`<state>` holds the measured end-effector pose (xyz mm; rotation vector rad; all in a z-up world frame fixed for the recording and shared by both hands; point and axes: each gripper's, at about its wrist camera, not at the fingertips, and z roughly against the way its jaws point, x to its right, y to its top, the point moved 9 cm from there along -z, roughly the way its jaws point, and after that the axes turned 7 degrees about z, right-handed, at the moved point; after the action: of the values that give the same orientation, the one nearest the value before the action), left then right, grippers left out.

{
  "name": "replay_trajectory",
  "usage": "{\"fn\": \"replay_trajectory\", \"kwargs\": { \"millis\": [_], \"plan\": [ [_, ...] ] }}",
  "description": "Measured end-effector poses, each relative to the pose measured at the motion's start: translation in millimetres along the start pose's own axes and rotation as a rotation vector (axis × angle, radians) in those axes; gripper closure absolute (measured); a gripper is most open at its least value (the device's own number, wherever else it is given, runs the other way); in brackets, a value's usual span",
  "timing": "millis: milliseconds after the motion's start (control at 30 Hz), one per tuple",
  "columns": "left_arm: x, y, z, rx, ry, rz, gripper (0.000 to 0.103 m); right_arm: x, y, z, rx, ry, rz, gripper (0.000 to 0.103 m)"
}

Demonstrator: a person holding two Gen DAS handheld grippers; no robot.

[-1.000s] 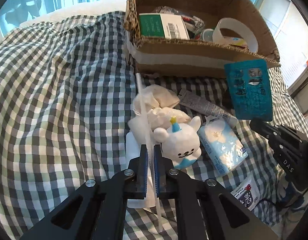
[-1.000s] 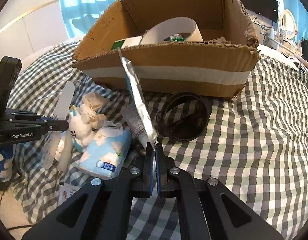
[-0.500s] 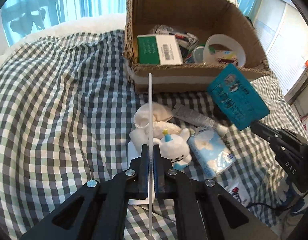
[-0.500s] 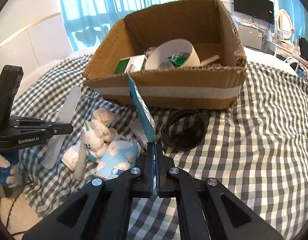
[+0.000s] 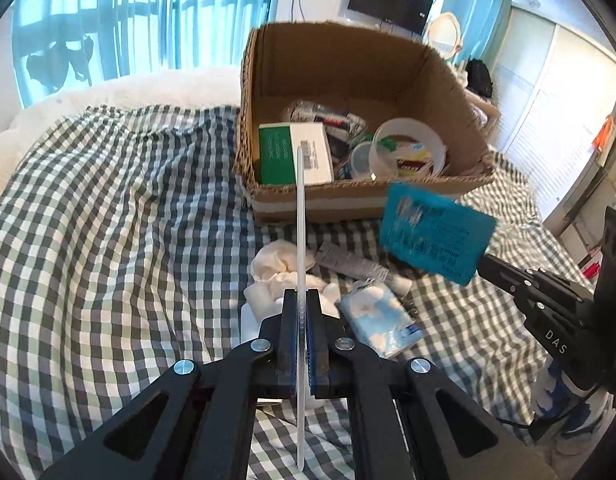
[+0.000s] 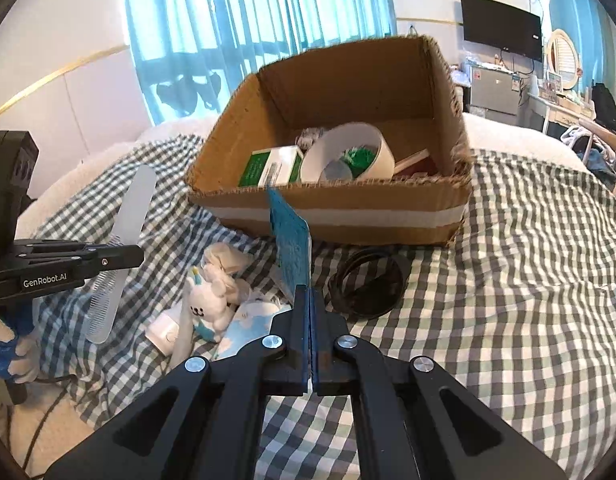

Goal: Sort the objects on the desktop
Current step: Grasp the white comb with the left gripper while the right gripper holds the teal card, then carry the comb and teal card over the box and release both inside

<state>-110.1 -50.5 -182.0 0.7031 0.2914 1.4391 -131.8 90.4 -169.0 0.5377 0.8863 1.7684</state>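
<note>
Both loads are held in the air, short of the cardboard box point(image 5: 360, 196). The left claw point(image 5: 302, 312) is pinched on a clear comb point(image 6: 123, 248), seen edge-on in its own view and flat in the right view. The right claw point(image 6: 310, 312) is pinched on a teal blister pack point(image 5: 434, 236) by its lower edge; the pack stands above the near wall of the box.

Step in hand, judged: both items to be carried over the rim and dropped inside.
- Each item should be lifted clear of the frayed near wall before release; the comb is long and its far tip could catch on the rim.
- Release is best made one claw at a time, so the two do not meet over the opening.
- Free room looks best at the back of the box; the front is taken up by a green-and-white carton point(image 5: 293, 152) and a white tape roll point(image 5: 408, 148).

Left on the checked bed cover point(image 5: 107, 220): a white plush toy point(image 6: 209, 304), a tissue pack point(image 5: 380, 320), a grey tube point(image 5: 356, 266), a crumpled white cloth point(image 5: 275, 262) and a black ring point(image 6: 366, 284) just before the box. None of these lies in the path; the box wall is the only real obstacle.
</note>
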Motion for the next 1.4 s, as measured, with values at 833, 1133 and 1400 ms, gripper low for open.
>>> {"fn": "replay_trajectory", "kwargs": {
  "millis": [833, 1133, 1400],
  "plan": [
    [16.3, 54.4, 28.0, 0.117, -0.072, 0.027, 0.1, 20.8, -35.9, -71.9, -0.18, 0.07, -0.127, 0.089],
    [34.0, 84.4, 48.2, 0.194, -0.082, 0.007, 0.1, 5.9, -4.0, -42.4, -0.07, 0.056, -0.096, 0.097],
    [51.1, 99.6, 67.1, 0.243, -0.093, -0.02, 0.1, 10.4, 34.0, 9.9, 0.057, 0.04, -0.09, 0.098]
  ]
}}
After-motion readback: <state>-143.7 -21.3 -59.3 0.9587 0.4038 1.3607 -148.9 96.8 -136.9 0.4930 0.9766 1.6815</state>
